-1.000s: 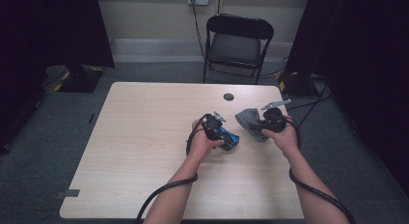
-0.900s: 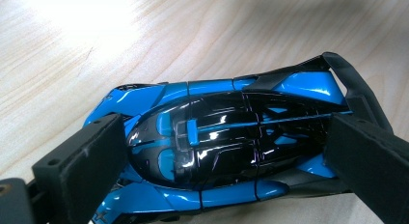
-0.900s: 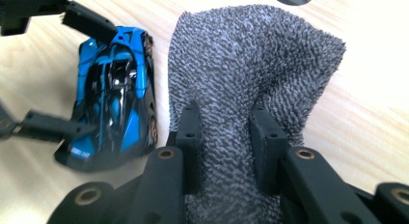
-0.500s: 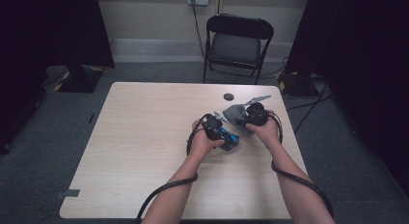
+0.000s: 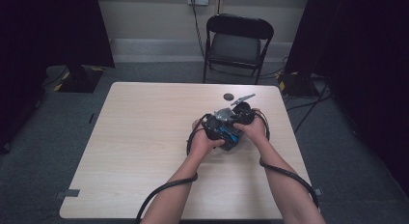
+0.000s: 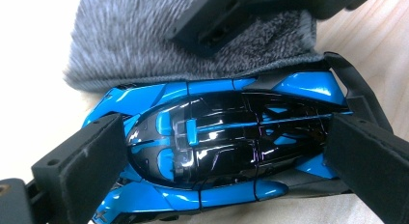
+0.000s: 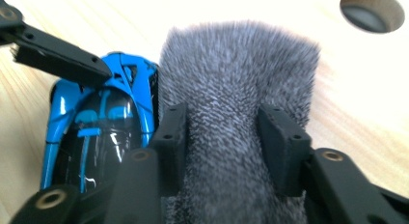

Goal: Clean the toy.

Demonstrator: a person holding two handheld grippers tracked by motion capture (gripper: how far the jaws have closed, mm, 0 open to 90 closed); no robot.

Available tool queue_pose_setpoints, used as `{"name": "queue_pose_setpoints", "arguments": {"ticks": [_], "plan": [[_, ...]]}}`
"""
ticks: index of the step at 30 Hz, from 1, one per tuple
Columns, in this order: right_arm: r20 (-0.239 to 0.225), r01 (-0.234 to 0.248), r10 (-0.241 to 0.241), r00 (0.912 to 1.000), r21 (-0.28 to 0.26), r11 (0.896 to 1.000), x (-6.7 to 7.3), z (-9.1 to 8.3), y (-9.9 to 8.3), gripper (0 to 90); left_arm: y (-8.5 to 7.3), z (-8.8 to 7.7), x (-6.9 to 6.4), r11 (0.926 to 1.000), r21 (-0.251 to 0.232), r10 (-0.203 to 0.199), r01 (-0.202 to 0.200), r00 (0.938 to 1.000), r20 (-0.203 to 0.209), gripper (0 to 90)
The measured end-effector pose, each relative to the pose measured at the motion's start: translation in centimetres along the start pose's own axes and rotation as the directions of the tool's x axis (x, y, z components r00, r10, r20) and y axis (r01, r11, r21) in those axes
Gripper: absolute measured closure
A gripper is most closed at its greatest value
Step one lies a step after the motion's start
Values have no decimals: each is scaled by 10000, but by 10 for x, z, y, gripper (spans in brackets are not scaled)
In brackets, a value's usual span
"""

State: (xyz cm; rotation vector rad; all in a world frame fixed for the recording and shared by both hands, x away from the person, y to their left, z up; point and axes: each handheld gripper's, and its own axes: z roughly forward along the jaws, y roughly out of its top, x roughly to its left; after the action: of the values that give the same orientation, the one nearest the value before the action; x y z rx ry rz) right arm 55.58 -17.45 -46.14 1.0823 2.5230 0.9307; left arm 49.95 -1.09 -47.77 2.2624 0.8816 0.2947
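On the right half of the tabletop [image 5: 144,137], the work sits between both hands. Left tongs [image 6: 222,151] are clamped on the toy car [image 6: 217,137] end to end, one pad at its nose, the other at its tail, holding it flat on the wood. The car is glossy blue and black hard plastic: probably light, stiff and slick, with thin fins and wing parts that look breakable. The lengthwise hold seems sound; the pads meet solid ends, not the thin side pieces. A squeeze across the canopy would likely slip.

Just beside the car, touching its far side in the left gripper view, lies the grey cloth [image 7: 236,103]. It is fuzzy, soft and limp, so it should bunch and drape rather than keep any shape, and it grips well with no breakage risk. Right tongs [image 7: 226,151] straddle a raised fold of it; the jaws have just been opening, and the pads now sit against or barely off the nap, so the hold looks slack, not a firm pinch. Best purchase is a gathered ridge mid-cloth. Farther right, a round hole [image 7: 372,10] in the tabletop stays apart from everything.
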Motion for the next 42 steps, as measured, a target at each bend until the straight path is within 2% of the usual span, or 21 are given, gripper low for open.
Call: {"name": "queue_pose_setpoints", "arguments": {"ticks": [1, 3, 6, 9, 10, 17, 25, 27, 30, 36, 38, 42], "plan": [[-61, -83, 83, 9999, -103, 9999, -1, -2, 0, 479, 0, 0, 0, 10000, -31, -7, 7, 10000, -1, 12], [141, -195, 200, 9997, -327, 9993, -6, -10, 2, 487, 0, 0, 0, 10000, -28, -7, 7, 10000, -1, 12], [49, -741, 746, 9972, -654, 9951, -14, -18, 2, 492, 0, 0, 0, 10000, -30, 2, -2, 10000, -13, 12], [286, -871, 884, 9957, -460, 9951, -18, -18, 0, 508, 0, 0, 0, 10000, -25, -6, 6, 10000, -7, 12], [195, -909, 919, 9956, -456, 9948, -19, -16, -1, 517, 0, 0, 0, 10000, -39, 6, -6, 10000, -7, 12], [453, -1187, 1190, 9919, -74, 9929, -18, 0, -5, 498, 0, 0, 0, 10000, -43, 9, -9, 10000, 10, 12], [602, -1026, 1010, 9931, 252, 9944, -16, 14, -13, 487, -1, 1, 1, 9999, -117, 46, -45, 10000, 45, 7], [659, -1300, 1278, 9896, 300, 9911, -14, 15, -12, 494, -1, 1, 1, 9999, -74, 89, -88, 9999, 58, 2], [859, -1312, 1281, 9880, 316, 9908, -9, 17, -11, 527, 0, 2, 0, 9999, -86, 65, -65, 10000, 53, 0], [640, -1172, 1139, 9914, 501, 9918, -3, 18, -7, 654, -1, 1, 1, 9999, -140, 59, -58, 10000, 59, 0], [504, -909, 879, 9949, 621, 9939, 0, 18, -6, 696, -1, 2, 1, 9999, -143, 61, -60, 10000, 56, 0], [290, -598, 580, 9979, 658, 9960, 0, 16, -7, 719, -1, 2, 1, 9998, -171, 80, -79, 10000, 56, 0]]}}
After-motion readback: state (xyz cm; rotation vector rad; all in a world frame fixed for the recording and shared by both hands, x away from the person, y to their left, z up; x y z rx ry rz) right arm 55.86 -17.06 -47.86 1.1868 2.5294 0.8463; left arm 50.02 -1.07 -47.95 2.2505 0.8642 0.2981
